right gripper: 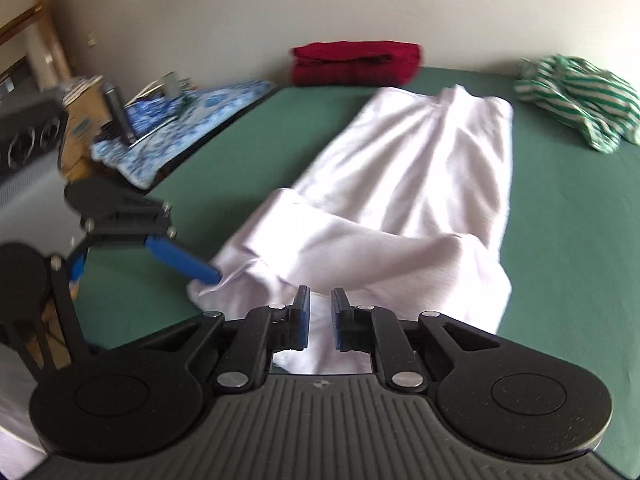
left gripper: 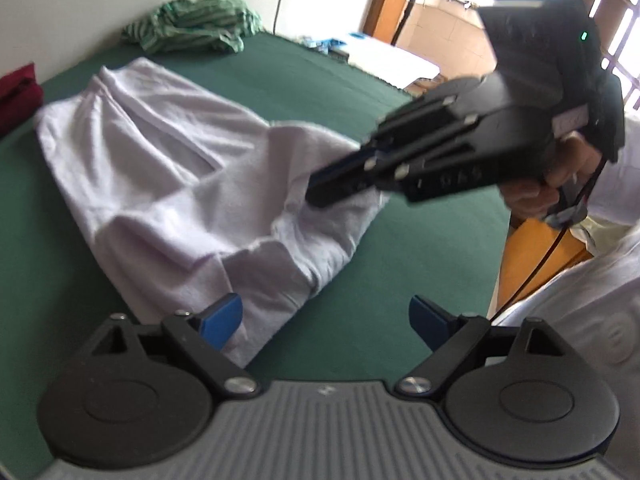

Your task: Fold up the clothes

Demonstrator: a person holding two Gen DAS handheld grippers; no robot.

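A soft, limp white garment (right gripper: pixel 400 200) lies half-folded on green bedding (right gripper: pixel 560 208). Left gripper (left gripper: pixel 324 316) is spread wide; right gripper (right gripper: pixel 320 316) is slightly parted, empty. Best grasped at the corners.

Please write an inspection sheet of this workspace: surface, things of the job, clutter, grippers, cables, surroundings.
Surface: green cloth-covered table, flat.
Job's things: white cotton garment, partly folded, near end bunched; folded dark red cloth at the far edge; crumpled green-and-white striped garment, unfolded.
Clutter: nothing seen on the table.
Grippers: left hand-held gripper open over the garment's near corner; right hand-held gripper slightly open above the white fabric, nothing pinched.
Cables: black cable hanging from the right gripper.
Surroundings: blue patterned cloth with small objects beside the table; bright doorway.
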